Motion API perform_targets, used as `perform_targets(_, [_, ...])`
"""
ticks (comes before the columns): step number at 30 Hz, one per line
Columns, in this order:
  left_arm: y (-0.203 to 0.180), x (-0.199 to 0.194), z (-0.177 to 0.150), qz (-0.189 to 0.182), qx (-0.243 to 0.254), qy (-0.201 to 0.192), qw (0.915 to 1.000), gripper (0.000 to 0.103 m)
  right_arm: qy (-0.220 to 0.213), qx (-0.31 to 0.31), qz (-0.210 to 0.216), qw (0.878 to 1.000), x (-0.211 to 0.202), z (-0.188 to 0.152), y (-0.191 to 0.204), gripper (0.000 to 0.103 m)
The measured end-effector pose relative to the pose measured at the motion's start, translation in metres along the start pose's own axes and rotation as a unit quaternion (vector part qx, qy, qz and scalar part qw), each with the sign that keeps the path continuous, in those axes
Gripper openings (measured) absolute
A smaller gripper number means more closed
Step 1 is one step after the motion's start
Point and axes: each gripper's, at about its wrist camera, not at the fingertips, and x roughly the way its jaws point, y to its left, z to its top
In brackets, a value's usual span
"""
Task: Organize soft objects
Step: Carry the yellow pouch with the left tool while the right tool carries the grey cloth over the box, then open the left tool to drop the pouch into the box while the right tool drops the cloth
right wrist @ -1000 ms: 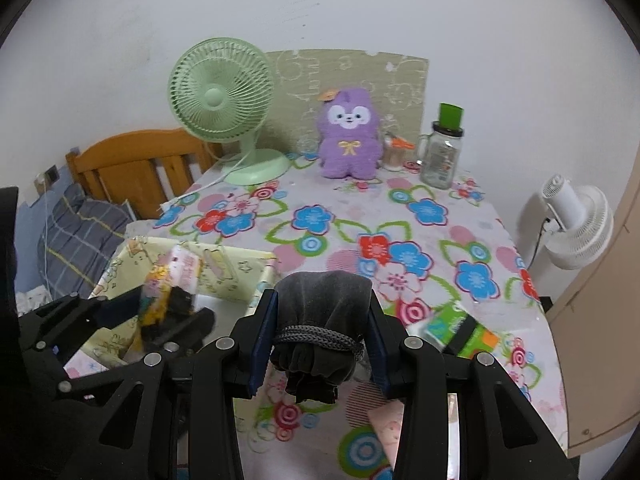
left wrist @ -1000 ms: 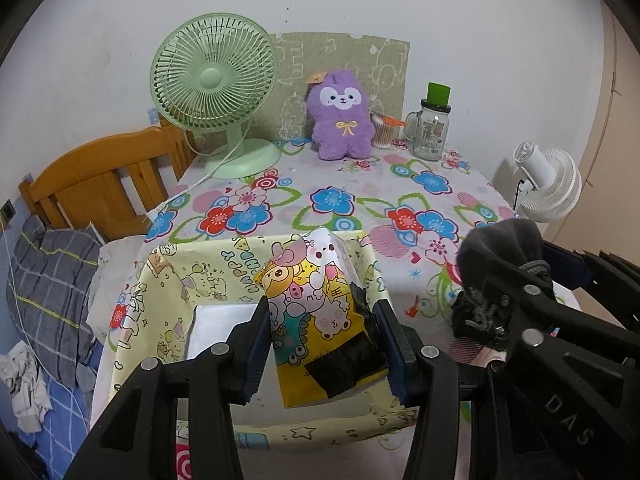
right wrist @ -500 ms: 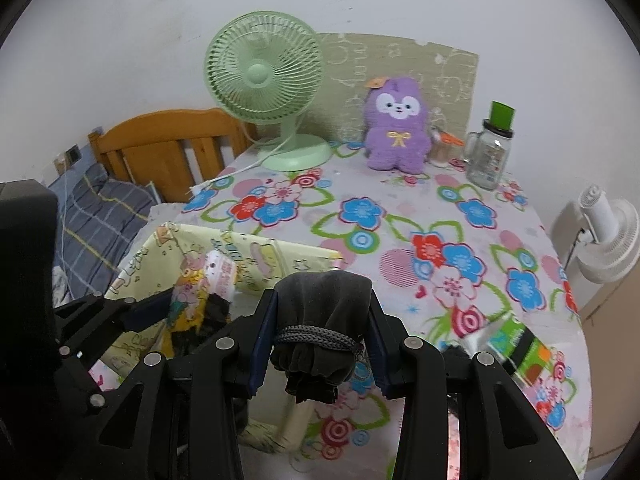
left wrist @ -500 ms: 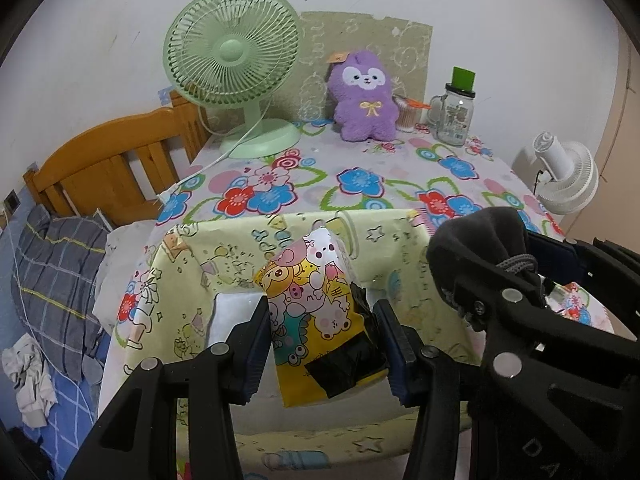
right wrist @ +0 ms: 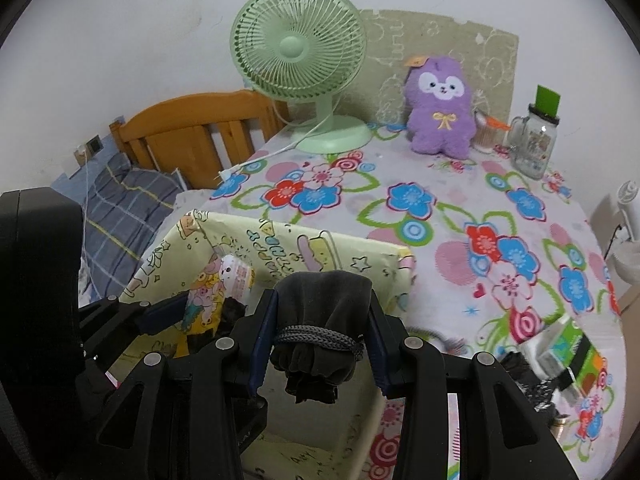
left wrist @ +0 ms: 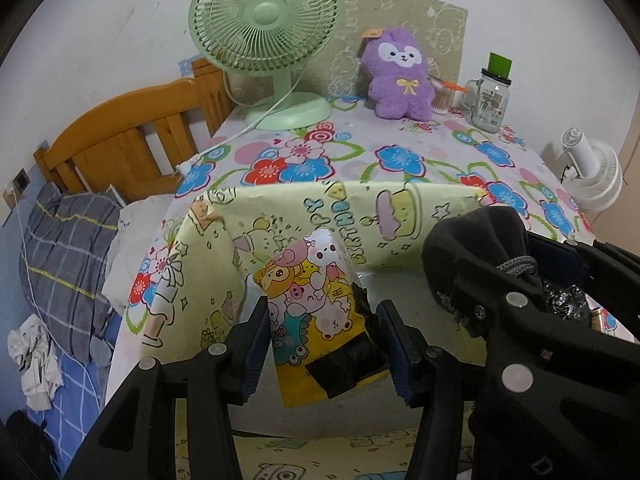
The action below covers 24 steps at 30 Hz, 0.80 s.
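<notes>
My left gripper (left wrist: 324, 320) is shut on a soft cartoon-printed yellow packet (left wrist: 320, 312) and holds it over an open box covered in pale yellow cartoon paper (left wrist: 280, 220). My right gripper (right wrist: 320, 320) is shut on a dark grey drawstring pouch (right wrist: 320, 304), also above that box (right wrist: 304, 248). The pouch shows at the right of the left wrist view (left wrist: 476, 244), and the packet at the left of the right wrist view (right wrist: 216, 292). The two grippers are side by side.
The box sits at the near left of a table with a flowered cloth (right wrist: 460, 208). At the back stand a green fan (right wrist: 300, 48), a purple plush (right wrist: 440, 116) and a glass jar (right wrist: 536, 144). A green packet (right wrist: 568, 348) lies at right. A wooden bed frame (left wrist: 120, 140) is left.
Both grippers have moved left and forward with their loads, from beside the box to over its opening. The box now fills more of both views.
</notes>
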Motion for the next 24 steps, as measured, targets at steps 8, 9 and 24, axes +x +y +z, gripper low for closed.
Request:
perform_targets(8, [0.003,0.016,-0.004,-0.006,-0.008,0.027,0.9996,0.062,0.016,-0.027,-0.029,0.999,0.013,-0.004,0.005,0.053])
perform_targets(9, [0.003,0.016,-0.005,-0.01,-0.01,0.029,0.9995,0.064,0.017,-0.029,-0.032,0.999,0.014,-0.004,0.006,0.053])
perform_targets(24, [-0.003,0.014,-0.007,-0.031,-0.004,0.034,0.9989,0.069,0.02,-0.029,-0.04,0.999,0.007,-0.008,-0.002,0.053])
